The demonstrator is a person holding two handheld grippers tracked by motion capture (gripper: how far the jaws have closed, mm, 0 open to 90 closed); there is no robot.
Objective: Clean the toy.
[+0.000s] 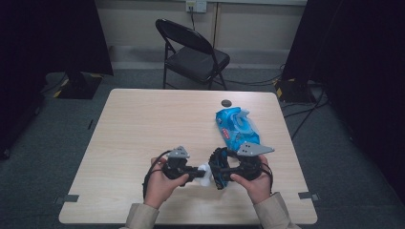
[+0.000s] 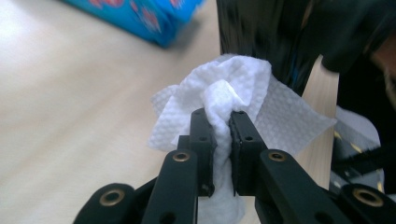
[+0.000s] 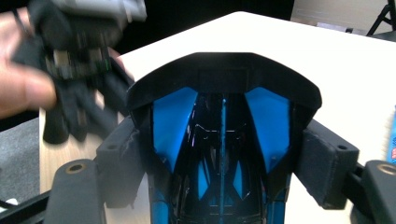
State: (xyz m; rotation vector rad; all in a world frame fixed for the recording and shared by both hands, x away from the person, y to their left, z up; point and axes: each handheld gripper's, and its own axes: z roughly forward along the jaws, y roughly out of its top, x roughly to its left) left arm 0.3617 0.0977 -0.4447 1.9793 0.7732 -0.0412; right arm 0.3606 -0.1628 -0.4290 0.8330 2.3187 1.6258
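My left gripper (image 2: 220, 122) is shut on a crumpled white wipe (image 2: 243, 79). The wipe touches a black object with blue inner panels (image 2: 266, 37). My right gripper (image 3: 223, 158) is shut on that object (image 3: 224, 84), with one pad pressed to each of its sides. In the high view both grippers meet near the table's front edge: the left gripper (image 1: 203, 172) holds the wipe (image 1: 206, 175) against the black and blue object (image 1: 218, 167), which the right gripper (image 1: 225, 168) holds. In the right gripper view the left gripper (image 3: 74, 51) and its hand are blurred at upper left.
A blue wipe packet (image 1: 237, 128) lies on the wooden table (image 1: 143, 124), just behind the right gripper. A small dark round thing (image 1: 226, 102) sits near the far edge. A black folding chair (image 1: 193, 55) stands beyond the table.
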